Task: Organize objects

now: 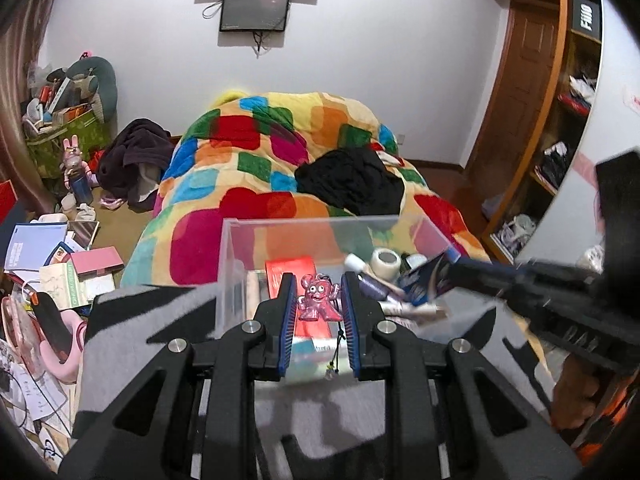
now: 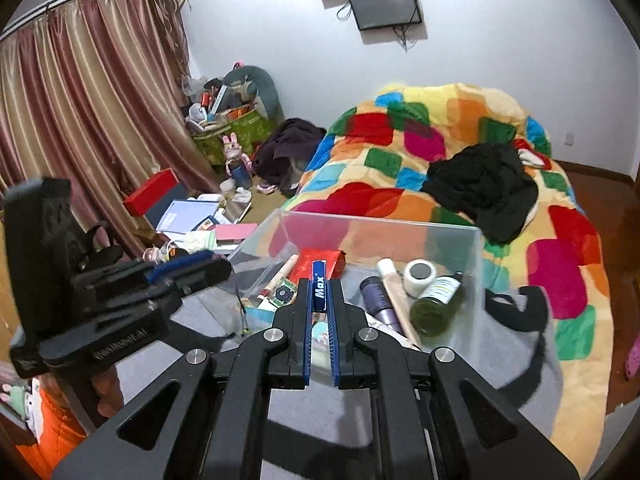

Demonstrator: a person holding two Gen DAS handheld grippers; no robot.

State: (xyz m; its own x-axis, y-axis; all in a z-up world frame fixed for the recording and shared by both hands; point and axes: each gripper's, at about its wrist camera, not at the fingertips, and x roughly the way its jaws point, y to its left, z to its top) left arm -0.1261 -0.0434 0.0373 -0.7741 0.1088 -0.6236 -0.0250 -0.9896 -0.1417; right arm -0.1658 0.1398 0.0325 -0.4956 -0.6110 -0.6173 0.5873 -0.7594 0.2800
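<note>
A clear plastic box (image 1: 232, 264) sits on a grey cloth on the bed; it also shows in the right wrist view (image 2: 452, 236). My left gripper (image 1: 318, 300) is shut on a pink glittery figurine charm (image 1: 318, 298) and holds it over the box's near side, its cord hanging down. My right gripper (image 2: 319, 292) is shut on a flat blue packet marked "Max" (image 2: 319, 286), also over the box; the packet shows in the left wrist view (image 1: 428, 280). Inside lie a red box (image 2: 320, 262), a tape roll (image 2: 418, 274), a green bottle (image 2: 438, 306) and tubes (image 2: 378, 300).
A colourful patchwork quilt (image 1: 256, 168) covers the bed, with black clothing (image 1: 352, 184) on it. Papers, boxes and toys (image 1: 60, 264) litter the floor at left. Curtains (image 2: 80, 92) hang left; a wooden shelf (image 1: 560, 128) stands right.
</note>
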